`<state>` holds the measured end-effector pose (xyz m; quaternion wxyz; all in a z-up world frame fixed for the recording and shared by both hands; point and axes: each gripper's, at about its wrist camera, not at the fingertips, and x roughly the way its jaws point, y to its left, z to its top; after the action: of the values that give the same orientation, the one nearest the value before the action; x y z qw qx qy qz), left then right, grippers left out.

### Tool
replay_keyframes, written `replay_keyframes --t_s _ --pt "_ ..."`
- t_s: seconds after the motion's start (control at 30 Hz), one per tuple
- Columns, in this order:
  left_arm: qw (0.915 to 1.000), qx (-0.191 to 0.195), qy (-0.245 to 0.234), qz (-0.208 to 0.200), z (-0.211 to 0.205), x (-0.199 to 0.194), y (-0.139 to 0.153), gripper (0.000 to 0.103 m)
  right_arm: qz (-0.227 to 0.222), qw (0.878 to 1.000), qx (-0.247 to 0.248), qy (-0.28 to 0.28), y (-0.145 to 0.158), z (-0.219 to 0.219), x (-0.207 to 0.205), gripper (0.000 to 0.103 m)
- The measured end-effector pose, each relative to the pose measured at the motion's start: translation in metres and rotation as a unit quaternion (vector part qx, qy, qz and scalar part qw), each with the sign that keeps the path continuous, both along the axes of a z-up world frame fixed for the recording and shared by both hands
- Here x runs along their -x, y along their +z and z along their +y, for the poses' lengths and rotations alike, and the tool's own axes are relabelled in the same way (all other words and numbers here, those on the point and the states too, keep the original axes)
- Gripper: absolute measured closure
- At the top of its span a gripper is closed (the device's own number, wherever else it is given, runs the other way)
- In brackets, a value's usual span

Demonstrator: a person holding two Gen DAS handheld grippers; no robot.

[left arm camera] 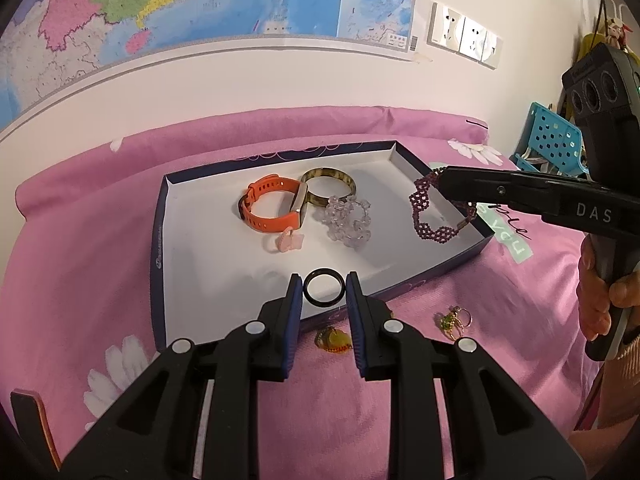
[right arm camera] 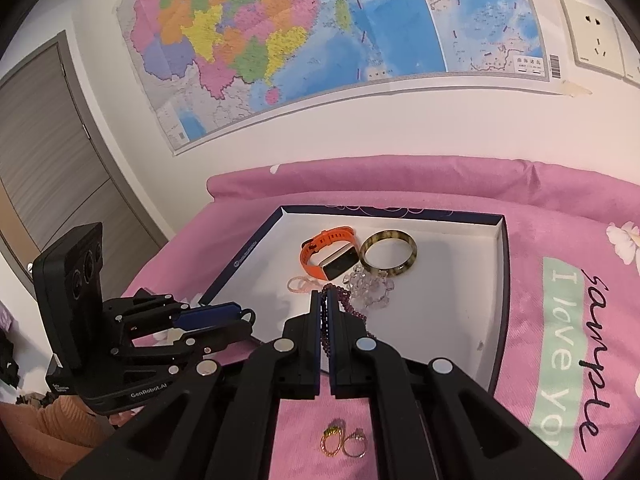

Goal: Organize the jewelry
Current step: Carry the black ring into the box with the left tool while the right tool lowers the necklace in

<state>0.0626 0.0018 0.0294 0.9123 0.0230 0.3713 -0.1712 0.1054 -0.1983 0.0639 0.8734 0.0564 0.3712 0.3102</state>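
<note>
Glossy black ring point(left arm camera: 324, 291) between left gripper point(left arm camera: 324, 298) pads, over white-lined tray point(left arm camera: 404, 248).

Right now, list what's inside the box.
Inside the box: an orange watch, a mottled bangle, a clear bead bracelet and a pink ring. The bracelet covers part of the bangle.

"DAS" stands on the right gripper point(left arm camera: 440, 178); "GenRobot.AI" on the left gripper point(right arm camera: 248, 316) base; "sample" and "I love yo" on the pink bedspread point(right arm camera: 580, 320)
</note>
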Motion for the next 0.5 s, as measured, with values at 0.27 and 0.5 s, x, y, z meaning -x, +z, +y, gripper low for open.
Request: replay_keyframes --t_s 0.27,0.5 --pt "1.0 0.001 0.002 0.008 -0.001 -0.01 -0.004 0.08 0.01 1.0 0.0 -0.004 -0.009 0.006 -0.012 0.101" --pt "0.9999 0.0 0.006 0.015 -0.002 -0.02 -0.007 0.08 0.017 1.0 0.003 -0.014 -0.013 0.008 -0.021 0.101"
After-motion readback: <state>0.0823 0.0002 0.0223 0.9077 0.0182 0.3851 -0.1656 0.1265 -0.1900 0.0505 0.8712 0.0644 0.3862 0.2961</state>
